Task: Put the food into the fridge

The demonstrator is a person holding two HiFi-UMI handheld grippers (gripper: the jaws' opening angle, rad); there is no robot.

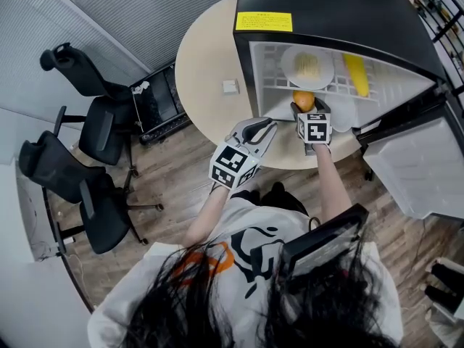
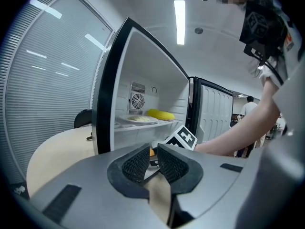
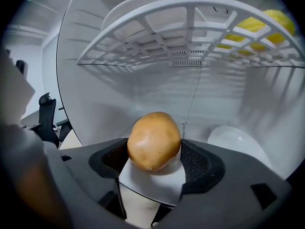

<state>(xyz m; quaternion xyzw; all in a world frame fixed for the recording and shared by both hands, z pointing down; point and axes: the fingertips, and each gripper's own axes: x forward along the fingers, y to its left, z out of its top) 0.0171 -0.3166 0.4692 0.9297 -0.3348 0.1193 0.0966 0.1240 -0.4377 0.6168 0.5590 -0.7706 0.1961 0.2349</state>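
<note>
A black mini fridge (image 1: 341, 6) stands on a round table with its door open to the right. My right gripper (image 3: 153, 152) reaches into the lower compartment and is shut on a round orange-brown potato (image 3: 153, 140), which shows as an orange lump (image 1: 304, 100) from the head view. On the white wire shelf (image 3: 190, 27) above it lie a white plate (image 1: 307, 65) with yellow food and a long yellow item (image 1: 355, 75). My left gripper (image 2: 153, 159) hangs shut and empty in front of the fridge, left of the right one.
A white dish (image 3: 238, 144) sits on the fridge floor to the right of the potato. The open fridge door (image 1: 420, 165) stands at the right. A small white object (image 1: 230, 86) lies on the beige table (image 1: 203, 64). Black office chairs (image 1: 94, 129) stand to the left.
</note>
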